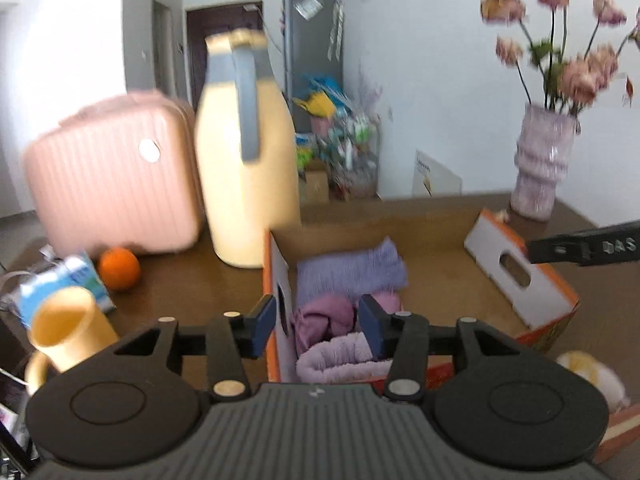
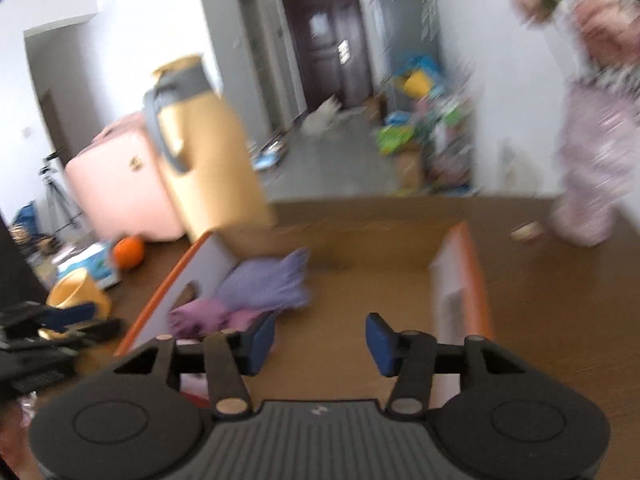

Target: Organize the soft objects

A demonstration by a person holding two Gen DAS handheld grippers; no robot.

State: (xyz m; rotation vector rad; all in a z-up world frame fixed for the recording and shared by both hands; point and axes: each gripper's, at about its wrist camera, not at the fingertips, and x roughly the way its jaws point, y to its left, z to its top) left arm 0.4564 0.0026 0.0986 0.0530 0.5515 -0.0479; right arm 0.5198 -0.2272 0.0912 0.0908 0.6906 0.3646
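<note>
Left wrist view is looking down into an open cardboard box (image 1: 520, 280) sitting on the brown counter (image 1: 180, 280); the left gripper (image 1: 316, 328) is hovering at the box's near left corner with its jaws standing partly apart and nothing pressed between the pads; one blue pad is sitting outside the box's left wall, the other is hanging over the cloths inside. The soft things are lying bunched against that left wall: a lilac folded cloth (image 1: 348, 272) farthest in, a mauve crumpled cloth (image 1: 324, 316) in front of it, and a pale pink fluffy cloth (image 1: 340, 360) nearest the jaws, its long side running across the view; the rest of the box floor is lying bare toward the right.

From the right wrist view the right gripper (image 2: 320, 340) is also standing half open and empty, pointing at that bare floor; the same cloths, the lilac one (image 2: 268, 284) and the mauve one (image 2: 204, 316), are lying ahead and to the left of its jaws. So the left hand is looking the nearer of the two to the pile, almost over it, while the right is facing the free space; whatever comes next is probably turning on that. A pale soft thing (image 1: 592, 376) is lying outside the box to the right; too blurred to name.
</note>
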